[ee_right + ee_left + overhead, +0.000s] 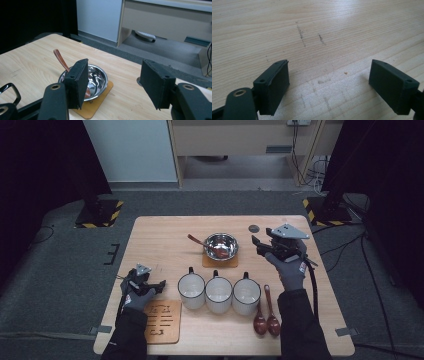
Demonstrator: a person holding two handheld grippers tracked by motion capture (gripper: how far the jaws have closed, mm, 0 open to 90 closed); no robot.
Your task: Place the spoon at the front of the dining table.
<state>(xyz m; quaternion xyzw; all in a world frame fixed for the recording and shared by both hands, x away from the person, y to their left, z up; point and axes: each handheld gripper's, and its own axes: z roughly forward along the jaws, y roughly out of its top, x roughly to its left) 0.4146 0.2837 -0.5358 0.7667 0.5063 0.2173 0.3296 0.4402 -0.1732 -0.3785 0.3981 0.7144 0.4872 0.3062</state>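
- Right gripper [260, 246] fingers [77, 81] stand apart, empty, just right of the steel bowl [221, 245].
- A brown spoon [202, 244] leans in the bowl on its coaster [220, 262].
- Left gripper [150, 284] fingers [273, 86] spread wide over bare table [317, 30], beside three mugs [219, 292].

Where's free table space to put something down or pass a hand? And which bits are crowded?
Free: the table's far left, behind the left gripper and left of the steel bowl; also the near right corner, right of the two spoons. Crowded: the row of three mugs just before the bowl's coaster, with narrow gaps.
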